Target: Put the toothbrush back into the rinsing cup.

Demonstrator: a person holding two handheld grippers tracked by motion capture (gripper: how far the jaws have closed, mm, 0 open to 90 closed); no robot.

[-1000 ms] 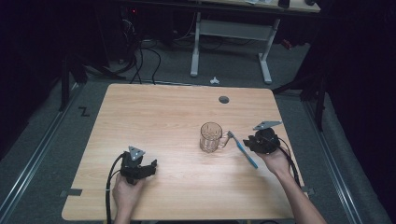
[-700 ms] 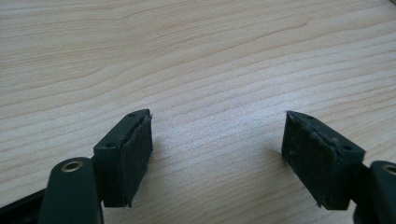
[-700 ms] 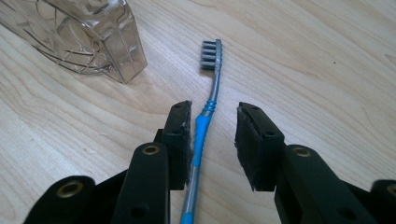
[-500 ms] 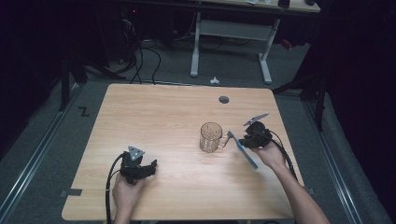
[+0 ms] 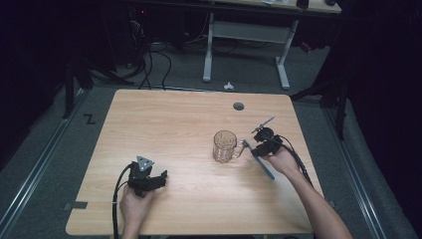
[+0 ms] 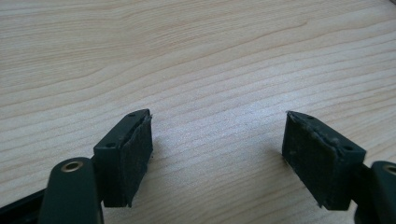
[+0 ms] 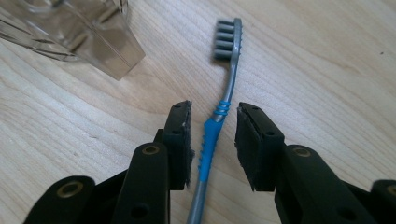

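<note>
A blue and grey toothbrush (image 5: pixel 267 169) lies flat on the wooden table (image 5: pixel 189 124), its bristle head (image 7: pixel 227 37) pointing toward a clear glass mug (image 5: pixel 225 145). My right gripper (image 5: pixel 256 149) hovers low over the brush just right of the mug's handle. In the right gripper view its jaws straddle the blue grip of the toothbrush (image 7: pixel 210 140) with a gap on both sides, so the right gripper (image 7: pixel 212 121) is open. The mug's base (image 7: pixel 79 32) sits at the upper left there. My left gripper (image 5: pixel 161 178) rests near the front left of the table, open (image 6: pixel 217 135) over bare wood.
A dark round cable hole (image 5: pixel 239 106) sits in the tabletop behind the mug. Beyond the far edge stand a white desk frame (image 5: pixel 246 35) and cables on the floor. Cables trail from both grippers toward the front edge.
My right gripper has slid left along the toothbrush toward the mug, staying low. The left hand and gripper have not moved.
</note>
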